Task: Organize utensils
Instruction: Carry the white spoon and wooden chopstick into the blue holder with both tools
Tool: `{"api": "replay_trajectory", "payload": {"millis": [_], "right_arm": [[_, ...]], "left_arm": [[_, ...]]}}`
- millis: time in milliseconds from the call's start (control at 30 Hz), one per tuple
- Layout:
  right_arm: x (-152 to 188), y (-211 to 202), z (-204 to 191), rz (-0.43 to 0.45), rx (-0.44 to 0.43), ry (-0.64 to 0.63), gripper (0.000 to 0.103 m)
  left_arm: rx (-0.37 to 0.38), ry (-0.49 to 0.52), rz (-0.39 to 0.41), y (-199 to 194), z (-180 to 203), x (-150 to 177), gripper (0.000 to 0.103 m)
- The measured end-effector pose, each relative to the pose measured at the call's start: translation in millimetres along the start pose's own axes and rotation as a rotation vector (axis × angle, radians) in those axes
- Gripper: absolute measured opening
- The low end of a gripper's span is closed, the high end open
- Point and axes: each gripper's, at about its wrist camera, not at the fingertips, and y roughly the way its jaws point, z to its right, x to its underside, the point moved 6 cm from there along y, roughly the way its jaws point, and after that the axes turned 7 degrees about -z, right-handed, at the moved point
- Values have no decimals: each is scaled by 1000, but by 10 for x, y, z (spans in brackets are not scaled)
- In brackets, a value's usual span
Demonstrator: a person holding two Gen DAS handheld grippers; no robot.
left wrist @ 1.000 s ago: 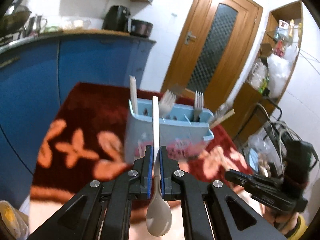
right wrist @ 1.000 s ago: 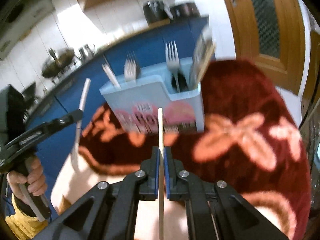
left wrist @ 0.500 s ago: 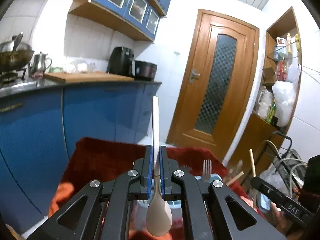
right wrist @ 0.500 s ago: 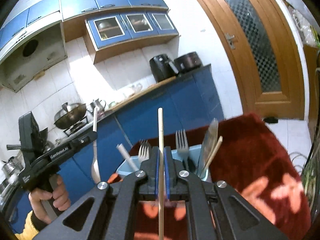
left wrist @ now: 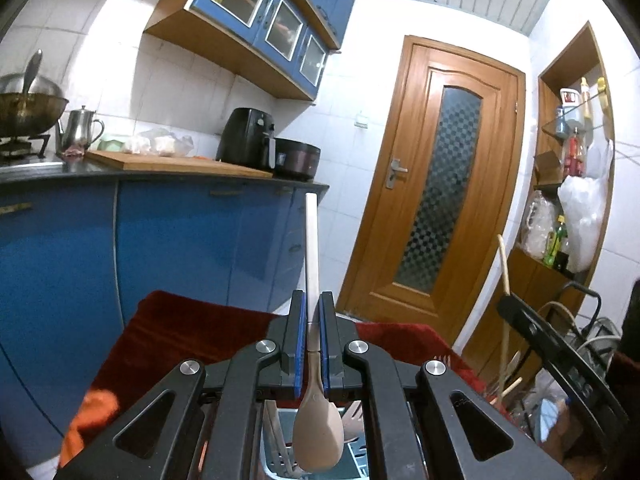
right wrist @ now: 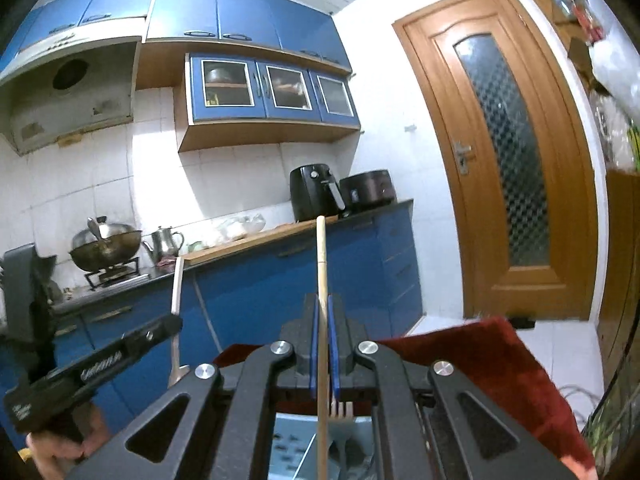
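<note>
Between left gripper (left wrist: 311, 344) pads, spoon (left wrist: 312, 280) handle-up.

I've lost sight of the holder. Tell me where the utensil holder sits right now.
The light blue utensil holder sits at the bottom edge of both wrist views, directly under the left gripper and its spoon, on the red cloth.

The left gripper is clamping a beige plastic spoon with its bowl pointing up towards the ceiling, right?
Not quite. The left gripper does clamp the beige plastic spoon, but its bowl hangs downward; the left wrist view shows the handle pointing up.
</note>
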Motion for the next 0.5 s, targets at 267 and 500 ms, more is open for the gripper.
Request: {"api": "replay_trajectory", "payload": {"millis": [267,500], "right_arm": [[138,257,22,34,61,-67,6],[297,245,59,-13,51,-53,6]], "left_arm": [[-6,40,19,71,53,167,6],[1,42,-21,112,42,285,6]]}}
